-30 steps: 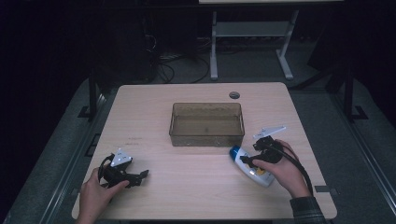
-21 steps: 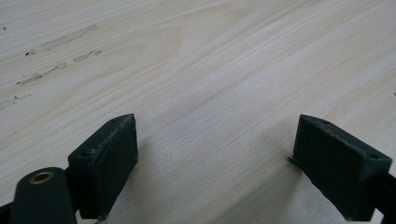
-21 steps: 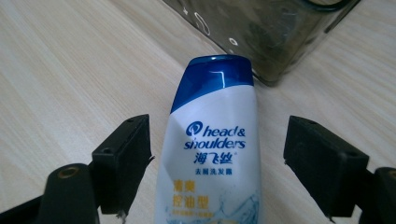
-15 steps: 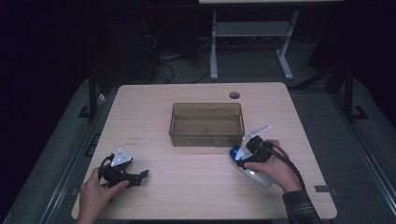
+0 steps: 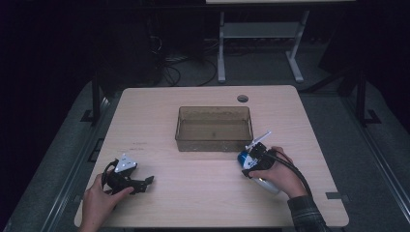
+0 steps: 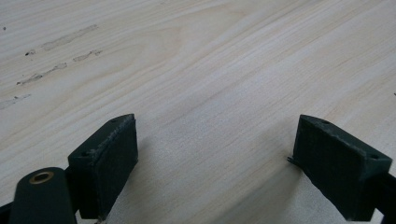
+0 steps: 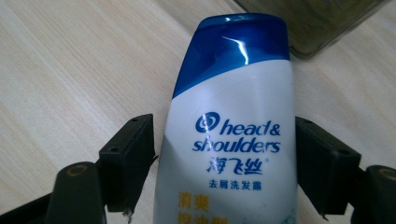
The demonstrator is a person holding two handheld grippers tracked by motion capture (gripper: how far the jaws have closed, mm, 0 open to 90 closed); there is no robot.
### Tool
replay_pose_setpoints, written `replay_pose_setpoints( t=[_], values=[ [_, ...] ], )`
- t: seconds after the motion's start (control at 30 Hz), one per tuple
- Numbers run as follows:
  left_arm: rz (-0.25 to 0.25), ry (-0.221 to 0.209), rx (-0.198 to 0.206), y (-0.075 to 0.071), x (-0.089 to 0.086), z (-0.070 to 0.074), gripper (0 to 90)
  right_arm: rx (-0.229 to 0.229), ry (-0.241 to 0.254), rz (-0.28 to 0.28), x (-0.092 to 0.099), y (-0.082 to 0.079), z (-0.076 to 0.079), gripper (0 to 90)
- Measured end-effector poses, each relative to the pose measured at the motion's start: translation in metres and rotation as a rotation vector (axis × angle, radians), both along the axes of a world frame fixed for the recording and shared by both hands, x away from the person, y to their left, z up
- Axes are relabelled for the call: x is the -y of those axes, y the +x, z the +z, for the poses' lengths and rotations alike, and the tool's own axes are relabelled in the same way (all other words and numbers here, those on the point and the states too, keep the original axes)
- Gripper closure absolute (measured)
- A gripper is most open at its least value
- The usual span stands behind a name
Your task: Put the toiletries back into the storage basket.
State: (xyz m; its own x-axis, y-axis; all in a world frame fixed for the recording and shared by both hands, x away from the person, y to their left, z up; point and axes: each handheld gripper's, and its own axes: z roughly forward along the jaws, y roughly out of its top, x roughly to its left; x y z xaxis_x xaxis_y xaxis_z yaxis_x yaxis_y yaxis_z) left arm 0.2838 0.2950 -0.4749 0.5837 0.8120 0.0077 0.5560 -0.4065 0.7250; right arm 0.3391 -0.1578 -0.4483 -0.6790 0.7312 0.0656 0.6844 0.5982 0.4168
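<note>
The left gripper (image 5: pixel 145 182) is black, topped by a pale grey three-cornered plate (image 5: pixel 125 164). Its jaws are blocky black pads with small screw holes, and a brass-coloured ring (a fastener, perhaps) sits low beside one. The right gripper (image 5: pixel 251 159) is black too, trailing a black cable (image 5: pixel 295 171) over a dark plaid sleeve (image 5: pixel 307 215).

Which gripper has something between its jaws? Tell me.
The right gripper: its jaws flank a white shampoo bottle with a blue cap, lying near the clear bin. The left gripper has bare table between its open jaws.
</note>
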Motion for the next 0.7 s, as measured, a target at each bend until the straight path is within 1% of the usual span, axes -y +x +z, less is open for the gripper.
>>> replay_pose_setpoints(
  t=[0.1, 0.37, 0.5, 0.7],
  values=[
    [0.0, -0.001, 0.0, 0.0, 0.0, -0.0001, 12.8, -0.006, -0.016, -0.003, -0.0006, 0.001, -0.0008, 30.3],
    [0.0, -0.001, 0.0, 0.0, 0.0001, -0.0001, 12.8, -0.021, -0.023, -0.001, -0.0019, 0.0009, 0.0003, 31.7],
    [0.001, -0.002, 0.0, 0.0, 0.0001, -0.0001, 12.8, -0.034, 0.001, -0.015, 0.0007, 0.0011, 0.0008, 32.0],
    [0.001, -0.001, 0.0, 0.0, 0.0001, -0.0001, 12.8, -0.013, 0.048, -0.026, 0.0075, -0.0025, 0.0046, 32.2]
  ],
)
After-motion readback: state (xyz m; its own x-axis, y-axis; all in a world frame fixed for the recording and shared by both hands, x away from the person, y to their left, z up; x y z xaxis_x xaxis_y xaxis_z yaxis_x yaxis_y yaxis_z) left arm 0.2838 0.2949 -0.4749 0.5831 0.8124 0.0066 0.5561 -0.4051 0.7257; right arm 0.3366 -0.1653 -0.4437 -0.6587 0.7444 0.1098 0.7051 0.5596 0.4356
